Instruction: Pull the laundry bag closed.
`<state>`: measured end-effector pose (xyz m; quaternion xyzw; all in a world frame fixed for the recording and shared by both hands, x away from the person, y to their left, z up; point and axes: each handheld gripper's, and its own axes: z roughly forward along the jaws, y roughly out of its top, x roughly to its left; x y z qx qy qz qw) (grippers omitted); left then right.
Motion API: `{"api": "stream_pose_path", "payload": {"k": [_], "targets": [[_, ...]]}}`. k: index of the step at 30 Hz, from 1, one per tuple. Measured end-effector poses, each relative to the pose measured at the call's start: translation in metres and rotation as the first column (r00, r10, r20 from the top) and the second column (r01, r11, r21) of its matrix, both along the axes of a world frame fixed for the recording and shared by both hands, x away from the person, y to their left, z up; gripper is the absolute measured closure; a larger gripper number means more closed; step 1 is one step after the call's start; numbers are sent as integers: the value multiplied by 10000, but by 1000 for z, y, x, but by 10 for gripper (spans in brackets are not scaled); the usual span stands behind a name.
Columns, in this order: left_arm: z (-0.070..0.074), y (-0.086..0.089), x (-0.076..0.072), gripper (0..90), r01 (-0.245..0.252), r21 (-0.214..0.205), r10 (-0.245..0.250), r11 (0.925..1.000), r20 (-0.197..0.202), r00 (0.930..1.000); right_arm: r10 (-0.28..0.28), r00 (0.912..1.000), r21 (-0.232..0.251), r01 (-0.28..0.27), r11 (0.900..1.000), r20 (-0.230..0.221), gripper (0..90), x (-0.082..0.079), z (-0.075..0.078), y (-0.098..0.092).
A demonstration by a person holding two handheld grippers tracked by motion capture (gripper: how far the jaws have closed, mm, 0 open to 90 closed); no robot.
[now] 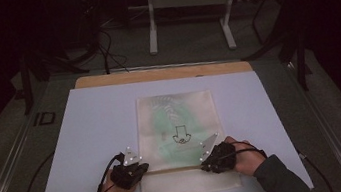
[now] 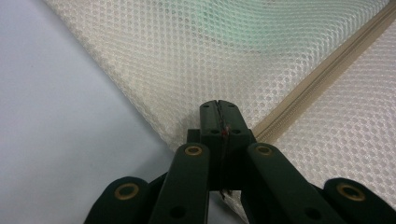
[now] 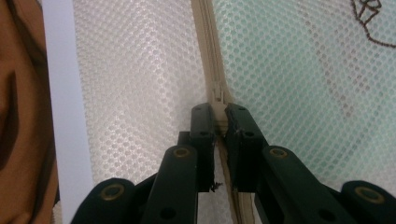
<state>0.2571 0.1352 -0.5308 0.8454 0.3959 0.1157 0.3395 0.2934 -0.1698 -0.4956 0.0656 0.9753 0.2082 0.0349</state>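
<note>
A cream mesh bag [image 1: 177, 120] lies flat on a white sheet [image 1: 93, 132], with something pale green showing through it and a small dark drawing on it. A beige zipper [image 1: 174, 169] runs across its near part. My left gripper [image 1: 141, 170] sits at the bag's left edge by the zipper's end. In the left gripper view its tips [image 2: 218, 106] are pressed together on the mesh [image 2: 196, 60], close to the zipper [image 2: 322, 77]. My right gripper [image 1: 206, 165] is at the zipper's right end. There the right gripper [image 3: 219, 112] pinches the beige pull tab just behind the slider [image 3: 217, 91].
The sheet covers a wooden table whose far edge [image 1: 165, 72] and near side [image 3: 18, 116] show. Beyond it, on a dark floor, stand the white legs of a frame [image 1: 151, 28] and some cables [image 1: 106, 49]. Bare sheet [image 2: 60, 140] lies left of the bag.
</note>
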Motion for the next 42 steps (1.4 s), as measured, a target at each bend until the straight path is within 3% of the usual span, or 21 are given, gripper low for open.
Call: {"api": "stream_pose_path", "payload": {"k": [42], "targets": [[0, -1, 0, 895, -36, 15, 36, 10000, 31, 10000, -491, 9987, 236, 493, 9985, -97, 823, 0, -1, -27]]}}
